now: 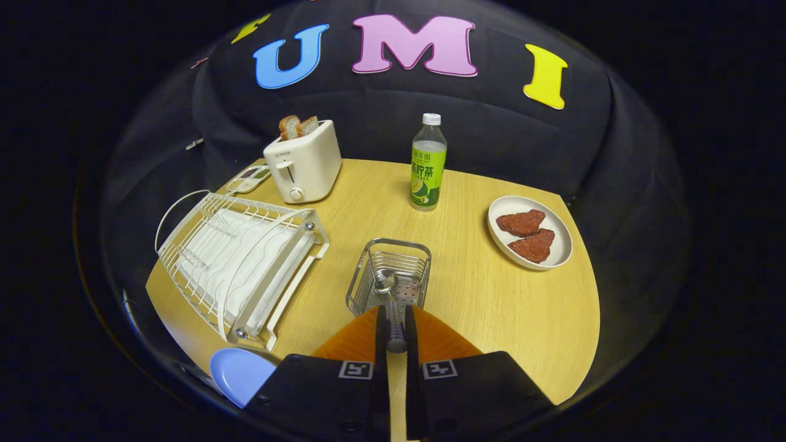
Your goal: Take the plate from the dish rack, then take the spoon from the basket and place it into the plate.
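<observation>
Claw (396, 322) seen clamped on spoon (393, 307) handle at lower centre, bowl end over wire basket (388, 273). Blue plate (239, 374) set on counter (491, 294), lower left, below dish rack (239, 264).

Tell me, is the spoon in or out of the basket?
Partly in: its bowl hangs inside the basket, while the gripper is shut on the spoon handle.

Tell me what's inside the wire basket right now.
The spoon leans in the wire basket, its bowl inside near the perforated floor and its handle sticking out between the gripper fingers, which are closed on it. The basket's near corner is hidden behind the fingers.
</observation>
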Demonstrator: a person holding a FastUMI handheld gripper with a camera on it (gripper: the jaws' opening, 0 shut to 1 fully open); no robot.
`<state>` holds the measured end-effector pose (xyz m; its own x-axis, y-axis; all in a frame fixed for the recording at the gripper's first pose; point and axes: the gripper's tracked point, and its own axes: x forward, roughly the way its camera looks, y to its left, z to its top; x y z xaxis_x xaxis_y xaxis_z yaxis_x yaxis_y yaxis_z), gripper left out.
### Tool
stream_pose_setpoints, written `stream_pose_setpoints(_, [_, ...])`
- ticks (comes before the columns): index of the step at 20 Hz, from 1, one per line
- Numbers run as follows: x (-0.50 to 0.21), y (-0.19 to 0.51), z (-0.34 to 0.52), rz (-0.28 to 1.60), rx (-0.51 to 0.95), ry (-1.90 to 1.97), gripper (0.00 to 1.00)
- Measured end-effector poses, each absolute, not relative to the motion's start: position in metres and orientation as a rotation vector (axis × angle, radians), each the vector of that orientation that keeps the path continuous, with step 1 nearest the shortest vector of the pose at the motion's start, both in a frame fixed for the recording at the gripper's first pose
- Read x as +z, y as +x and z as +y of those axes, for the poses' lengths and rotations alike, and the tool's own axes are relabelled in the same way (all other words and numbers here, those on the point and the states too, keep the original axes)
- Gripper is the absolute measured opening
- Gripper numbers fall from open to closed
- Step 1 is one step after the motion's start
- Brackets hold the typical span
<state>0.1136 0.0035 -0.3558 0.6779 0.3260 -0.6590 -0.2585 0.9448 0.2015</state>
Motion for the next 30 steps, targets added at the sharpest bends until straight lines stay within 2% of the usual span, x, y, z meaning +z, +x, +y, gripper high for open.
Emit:
stream_pose_setpoints(4, [-0.346, 0.115, 0.004, 0.743, 0.304, 0.118, 0.09])
stream_pose_setpoints(10, [-0.289, 0.097, -0.021, 0.654, 0.259, 0.137, 0.09])
stream_pose_setpoints(13, [-0.247, 0.062, -0.026, 0.596, 0.28, 0.177, 0.09])
stream_pose_setpoints(18, [-0.213, -0.035, 0.006, 0.598, 0.423, 0.236, 0.09])
stream_pose_setpoints(24, [-0.25, -0.117, 0.073, 0.709, 0.554, 0.314, 0.09])
stream_pose_setpoints(30, [-0.309, -0.129, 0.123, 0.776, 0.629, 0.285, 0.09])
